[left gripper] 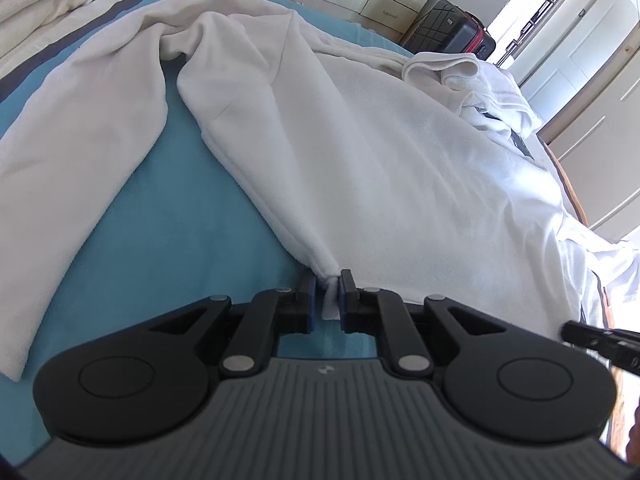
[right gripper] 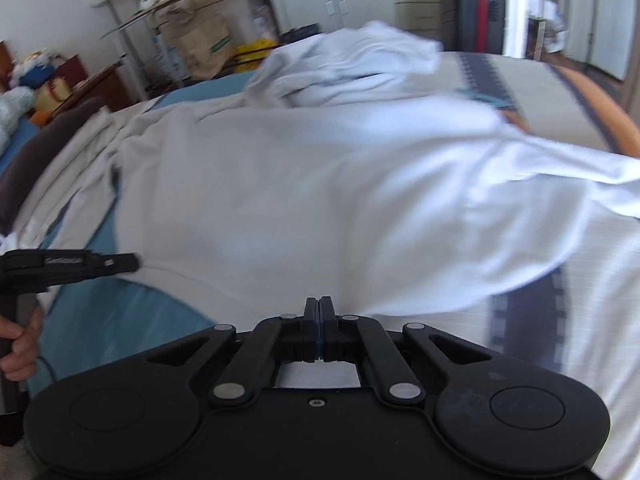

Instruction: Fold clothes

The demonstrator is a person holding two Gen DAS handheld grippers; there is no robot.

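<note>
A white long-sleeved garment (left gripper: 380,152) lies spread on the blue bed sheet (left gripper: 180,232), one sleeve (left gripper: 80,152) stretched to the left. My left gripper (left gripper: 328,300) is shut on a bunched corner of its near hem, and white cloth shows between the blue pads. In the right wrist view the same garment (right gripper: 320,184) fills the middle, blurred. My right gripper (right gripper: 320,306) is shut at the hem's near edge, which draws in to its tips. The left gripper (right gripper: 120,262) shows at the far left with a hand (right gripper: 20,340) on its handle. The right gripper (left gripper: 576,332) enters from the right edge.
A rumpled pile of white clothes (right gripper: 352,64) lies beyond the garment. A striped cream cover (right gripper: 580,320) spreads to the right, near the bed's wooden edge (right gripper: 608,112). A dark suitcase (right gripper: 476,16), cabinets and boxes stand past the bed.
</note>
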